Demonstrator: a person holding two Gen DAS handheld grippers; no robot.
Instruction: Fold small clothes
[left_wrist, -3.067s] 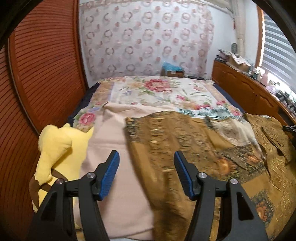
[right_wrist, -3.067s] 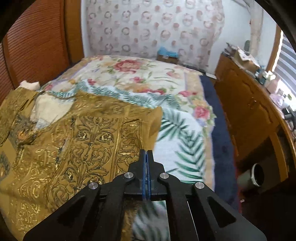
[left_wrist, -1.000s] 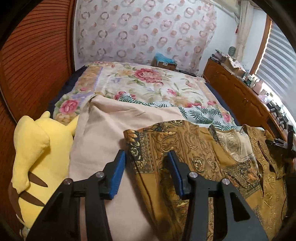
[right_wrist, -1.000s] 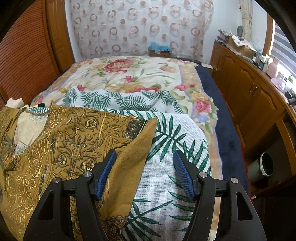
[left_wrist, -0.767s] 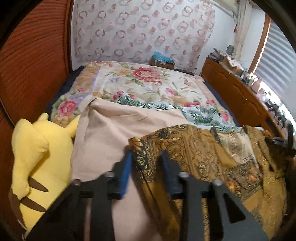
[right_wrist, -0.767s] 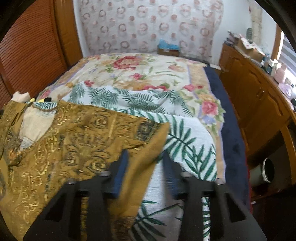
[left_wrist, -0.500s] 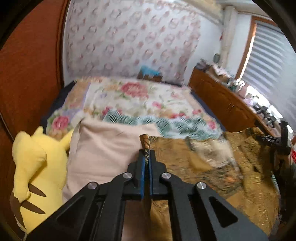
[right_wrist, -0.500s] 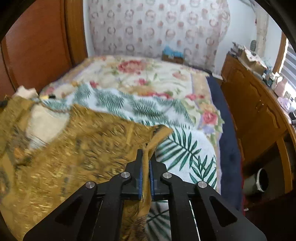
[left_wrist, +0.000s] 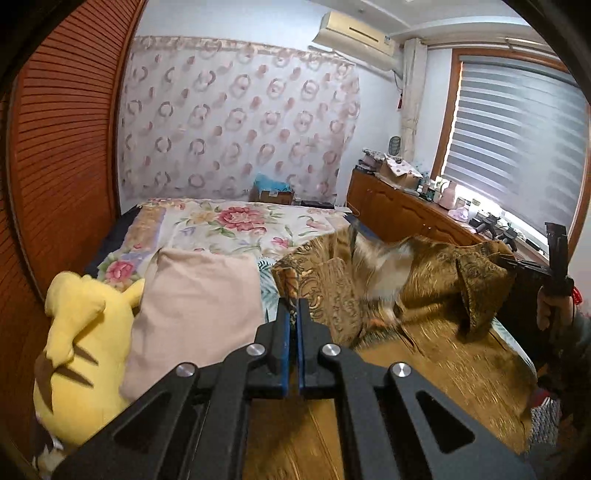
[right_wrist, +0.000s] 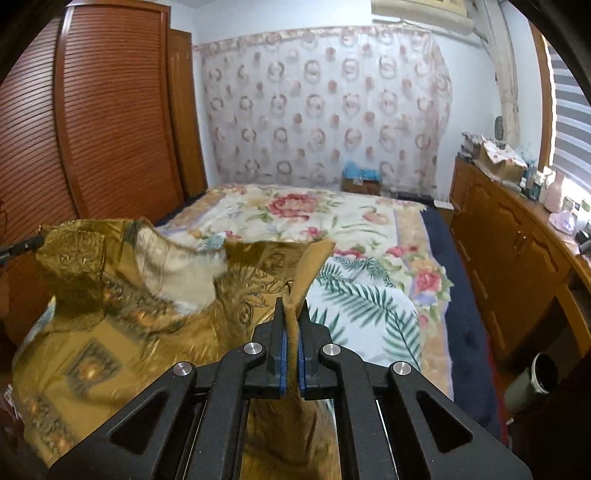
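A: From the left wrist, what do you see?

B: The left gripper (left_wrist: 291, 317) is closed tight, its blue pads (left_wrist: 283, 343) pinching a corner of the golden patterned garment (left_wrist: 332, 291). The cloth is lifted off the bed (left_wrist: 207, 221) there and sags across to the right, where the right gripper (left_wrist: 513, 263) holds up the other corner. A hand (left_wrist: 554, 306) grasps that gripper's handle at the frame's edge.

A: And around it?

B: A pink pillow (left_wrist: 195, 295) lies just left of the garment, with a yellow plush toy (left_wrist: 85, 343) beside the pillow. A wooden dresser (left_wrist: 406, 218) runs along the right wall under a window blind (left_wrist: 517, 147).

A: Now the right wrist?

B: The right gripper (right_wrist: 291, 328) is likewise clamped shut on a corner of the garment (right_wrist: 140, 332); a fold of cloth stands up between the pads (right_wrist: 282, 354). The garment hangs blurred to the left, its pale lining (right_wrist: 177, 269) showing near the middle, and the far corner is raised by the left gripper (right_wrist: 37, 240) at the left edge. Its lower part drapes toward the camera.

A: Under it?

B: The bed (right_wrist: 295, 214) with a flowered cover and a leaf-print sheet (right_wrist: 369, 306), a wooden wardrobe (right_wrist: 110, 110) on the left.
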